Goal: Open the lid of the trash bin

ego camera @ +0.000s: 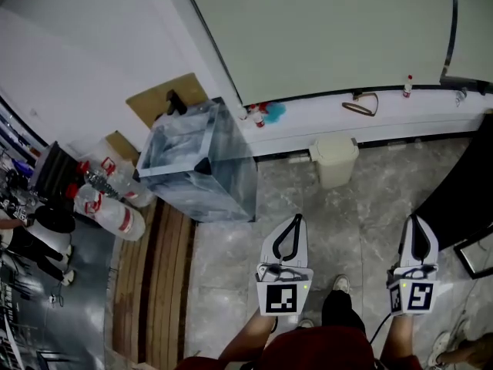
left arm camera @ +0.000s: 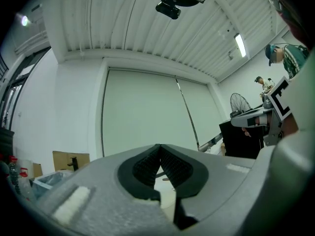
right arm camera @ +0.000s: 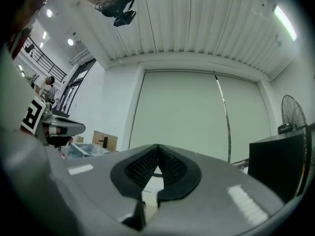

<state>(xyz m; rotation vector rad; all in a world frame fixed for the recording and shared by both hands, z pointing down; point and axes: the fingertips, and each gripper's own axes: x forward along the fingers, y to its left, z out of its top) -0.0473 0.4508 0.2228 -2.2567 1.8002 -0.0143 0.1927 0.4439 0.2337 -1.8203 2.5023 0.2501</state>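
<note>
The left gripper (ego camera: pixel 296 219) and the right gripper (ego camera: pixel 414 219) both have their jaws pressed together with nothing between them, and they are held out level in front of the person. The trash bin (ego camera: pixel 336 169) stands well ahead of them on the floor, against the low white ledge (ego camera: pixel 431 114). Its lid (ego camera: pixel 333 146) is down, so I judge that the task is not yet begun. A clear tank (ego camera: pixel 202 160) with plastic bottles (ego camera: pixel 109 200) stands left of the bin and a black cabinet (ego camera: pixel 461 195) to the right, but nothing seems to block the way.
</note>
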